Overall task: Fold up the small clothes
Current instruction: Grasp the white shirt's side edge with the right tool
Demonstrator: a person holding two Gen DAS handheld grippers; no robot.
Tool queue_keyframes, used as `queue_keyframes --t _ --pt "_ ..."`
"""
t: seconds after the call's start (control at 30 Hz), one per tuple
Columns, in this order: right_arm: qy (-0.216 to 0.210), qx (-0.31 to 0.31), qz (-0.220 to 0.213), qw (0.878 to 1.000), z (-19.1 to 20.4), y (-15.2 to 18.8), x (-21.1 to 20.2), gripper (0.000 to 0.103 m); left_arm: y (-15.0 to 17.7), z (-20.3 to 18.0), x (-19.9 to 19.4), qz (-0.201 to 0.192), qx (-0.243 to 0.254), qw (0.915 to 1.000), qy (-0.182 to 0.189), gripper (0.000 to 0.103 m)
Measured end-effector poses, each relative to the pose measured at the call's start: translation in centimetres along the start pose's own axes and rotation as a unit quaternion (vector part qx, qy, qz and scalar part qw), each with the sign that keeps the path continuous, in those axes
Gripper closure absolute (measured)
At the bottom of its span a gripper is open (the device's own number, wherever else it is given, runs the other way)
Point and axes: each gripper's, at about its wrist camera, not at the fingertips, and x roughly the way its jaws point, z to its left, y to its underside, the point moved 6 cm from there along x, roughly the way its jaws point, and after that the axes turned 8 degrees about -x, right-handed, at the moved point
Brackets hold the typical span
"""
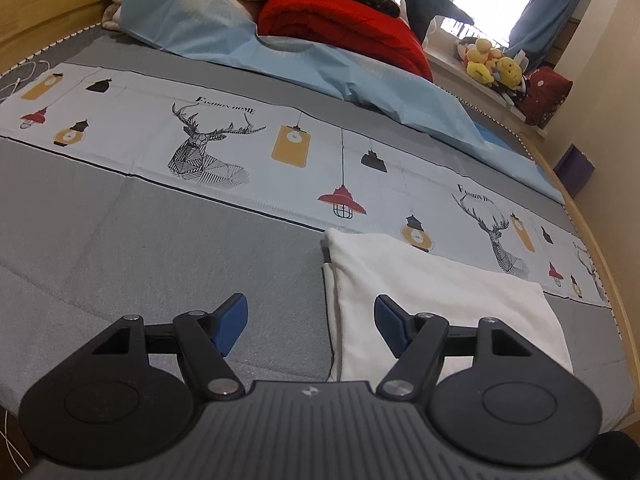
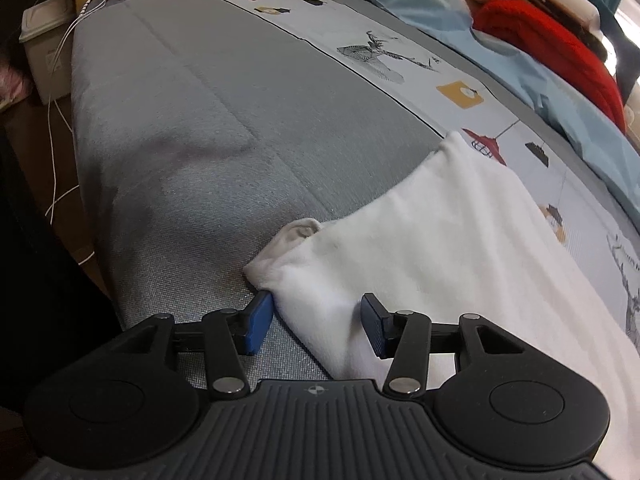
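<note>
Left hand-held gripper (image 1: pixel 311 326): I hold it spread above the bed (image 1: pixel 160 248), its blue pads straddling the left edge of the folded white garment (image 1: pixel 440 304), touching nothing. Right hand-held gripper (image 2: pixel 316 326): my fingers stand apart around the garment's rolled near corner (image 2: pixel 320 292), not pressed on it. Garment lies flat on grey bedding, reaching the printed sheet band (image 1: pixel 256 148).

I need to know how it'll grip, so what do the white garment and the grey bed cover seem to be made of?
White garment: looks like soft, matte fleece or brushed knit, judging by its fuzzy nap and rounded, thick folds; exact fibre unclear. Grey bed cover: looks like a tightly woven fabric with a slight sheen, with fine visible weave and stitched quilt lines.
</note>
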Motion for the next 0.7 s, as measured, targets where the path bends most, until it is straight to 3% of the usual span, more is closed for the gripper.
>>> queue_keyframes --t 0.4,0.57,0.7 --pt "-0.001 -0.057 -0.027 0.998 2.0 -1.1 0.0 0.054 0.1 0.0 0.2 0.005 0.003 1.0 -0.007 0.028" --pt "-0.006 -0.05 -0.025 0.998 1.8 -1.4 0.0 0.056 0.0 0.3 0.7 0.011 -0.011 0.9999 -0.005 0.028" --pt "-0.017 -0.05 -0.028 0.998 1.9 -1.5 0.1 0.071 0.1 0.2 1.2 0.017 -0.013 0.9998 -0.005 0.028"
